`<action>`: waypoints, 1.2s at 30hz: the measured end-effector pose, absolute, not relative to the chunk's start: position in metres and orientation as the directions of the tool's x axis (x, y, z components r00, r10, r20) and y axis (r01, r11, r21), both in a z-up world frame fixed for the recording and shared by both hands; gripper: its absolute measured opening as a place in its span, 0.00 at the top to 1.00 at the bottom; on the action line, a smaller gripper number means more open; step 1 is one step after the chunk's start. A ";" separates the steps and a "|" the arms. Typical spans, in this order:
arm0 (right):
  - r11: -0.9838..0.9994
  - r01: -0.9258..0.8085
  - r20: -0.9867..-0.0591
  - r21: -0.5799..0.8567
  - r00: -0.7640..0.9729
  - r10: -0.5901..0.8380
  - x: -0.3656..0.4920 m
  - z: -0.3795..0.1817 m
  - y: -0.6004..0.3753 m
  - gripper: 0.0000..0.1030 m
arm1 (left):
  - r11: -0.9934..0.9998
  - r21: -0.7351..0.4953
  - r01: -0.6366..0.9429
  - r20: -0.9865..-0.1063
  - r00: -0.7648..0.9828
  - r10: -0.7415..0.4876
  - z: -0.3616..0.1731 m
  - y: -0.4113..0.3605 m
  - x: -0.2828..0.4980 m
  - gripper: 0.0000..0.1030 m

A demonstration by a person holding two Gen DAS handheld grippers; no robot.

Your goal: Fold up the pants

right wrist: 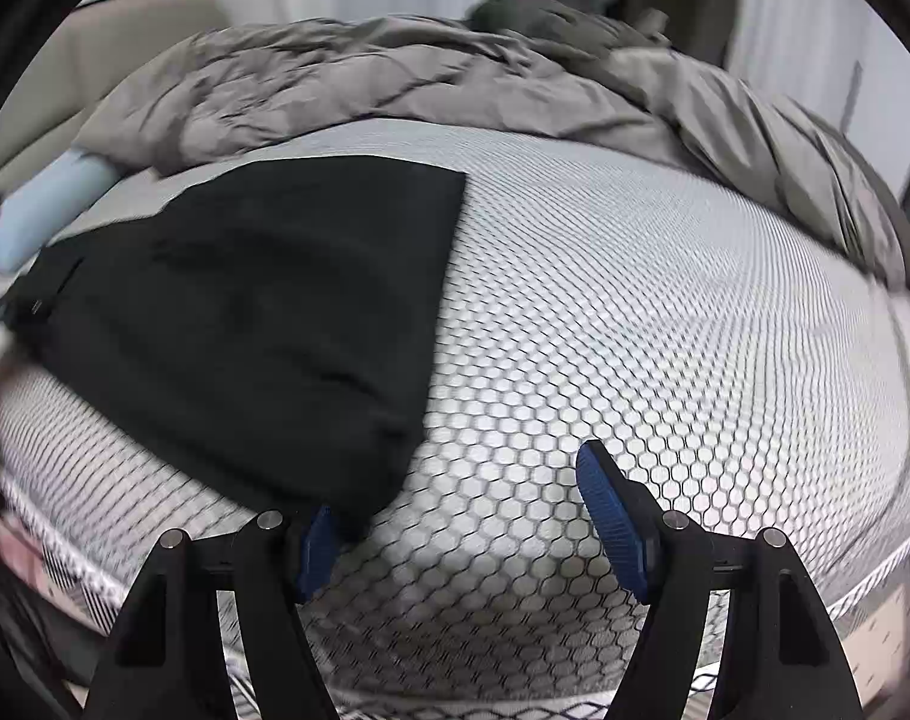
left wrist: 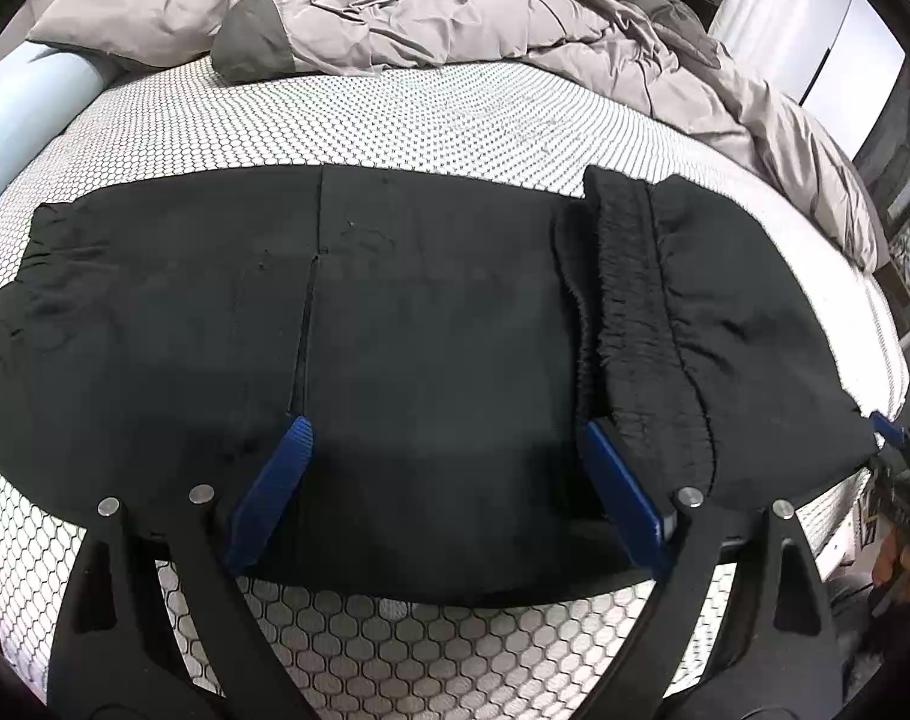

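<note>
Pants: black soft-fabric pants (left wrist: 431,324) lie flat and partly folded across the near side of the white honeycomb-patterned mattress (left wrist: 431,114), with the gathered elastic waistband (left wrist: 635,312) lying over them towards the right.
Left gripper: the left gripper (left wrist: 443,450) hovers low over the near edge of the pants, blue pads wide apart, nothing between them.
Right gripper: the right gripper (right wrist: 455,510) is spread apart over bare mattress; its left pad sits just beside the near right corner of the pants (right wrist: 263,312), not clamped on it.
Background: a crumpled grey duvet (left wrist: 431,6) is heaped at the far side, well apart from the pants.
Handling: the cloth looks light, limp and non-slippery, likely to sag and drag when lifted.
Where to grip: probably the near corners, pinching all layers together; the thick waistband should give firmer purchase.
</note>
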State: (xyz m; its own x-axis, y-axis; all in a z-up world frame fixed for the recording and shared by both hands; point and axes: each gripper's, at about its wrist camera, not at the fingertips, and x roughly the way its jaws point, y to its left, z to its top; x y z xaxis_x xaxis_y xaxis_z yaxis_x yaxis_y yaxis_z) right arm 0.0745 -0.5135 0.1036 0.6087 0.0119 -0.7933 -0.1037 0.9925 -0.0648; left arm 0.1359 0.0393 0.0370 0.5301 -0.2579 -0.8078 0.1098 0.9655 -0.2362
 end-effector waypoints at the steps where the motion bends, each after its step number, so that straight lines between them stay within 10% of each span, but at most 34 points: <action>1: 0.987 -0.142 -0.790 -0.074 0.613 0.028 0.070 0.108 -0.508 0.29 | 0.964 -0.242 0.109 -0.802 0.537 -0.262 0.040 0.041 0.135 0.13; 12: 0.866 -0.499 -0.728 0.031 0.583 0.362 0.097 0.150 -0.361 0.24 | 0.953 -0.291 0.084 -0.782 0.553 -0.287 0.046 0.060 0.133 0.14; 27: 0.777 -0.624 -0.827 -0.084 0.479 0.295 0.135 0.084 -0.243 0.21 | 0.941 -0.337 -0.016 -0.791 0.547 -0.274 0.031 0.111 0.127 0.16; 32: 0.778 -0.623 -0.791 -0.082 0.515 0.330 0.137 0.090 -0.249 0.85 | 0.956 -0.294 -0.025 -0.806 0.544 -0.234 0.028 0.106 0.127 0.16; 36: 0.903 -0.419 -0.638 0.094 0.671 0.378 0.145 0.145 -0.334 0.90 | 0.968 -0.251 -0.020 -0.818 0.538 -0.201 0.026 0.100 0.129 0.16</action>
